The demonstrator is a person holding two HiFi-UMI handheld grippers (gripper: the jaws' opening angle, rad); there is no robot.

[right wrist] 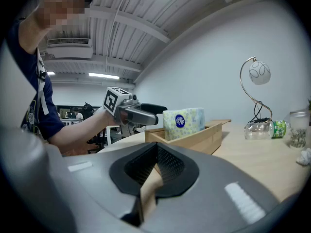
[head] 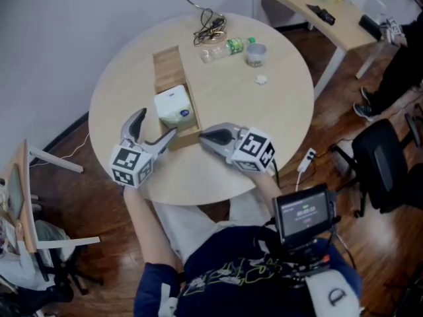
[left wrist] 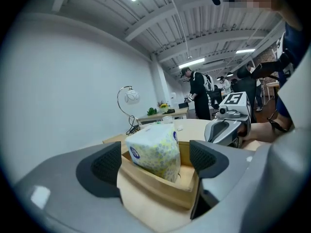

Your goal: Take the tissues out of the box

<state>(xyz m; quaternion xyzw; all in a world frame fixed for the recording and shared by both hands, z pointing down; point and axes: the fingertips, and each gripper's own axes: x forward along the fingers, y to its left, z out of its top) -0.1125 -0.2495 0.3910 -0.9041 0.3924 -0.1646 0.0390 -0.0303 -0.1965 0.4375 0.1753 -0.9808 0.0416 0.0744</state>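
White soft wrap with a pale yellow-green flower print and a round blue mark covers the pack (head: 175, 105) of tissues. It stands in the near end of a long, open wooden box (head: 168, 65), leaning a little and rising well above the box's rim. The rest of the box looks bare. The box lies on a round wooden table (head: 277, 111), running from near the far edge towards the near edge, left of the middle.

The left gripper (head: 157, 124) is at the box's near left corner with its jaws spread wide. In the left gripper view the pack and the box's end show between the pads (left wrist: 107, 161), which touch neither. The right gripper (head: 206, 136) lies just right of the box's near end, its jaws closed together on nothing.

Near the far edge are a lamp's cables (head: 210, 26), a lying bottle (head: 221, 49), a glass cup (head: 256, 54) and a small white scrap (head: 262, 80).
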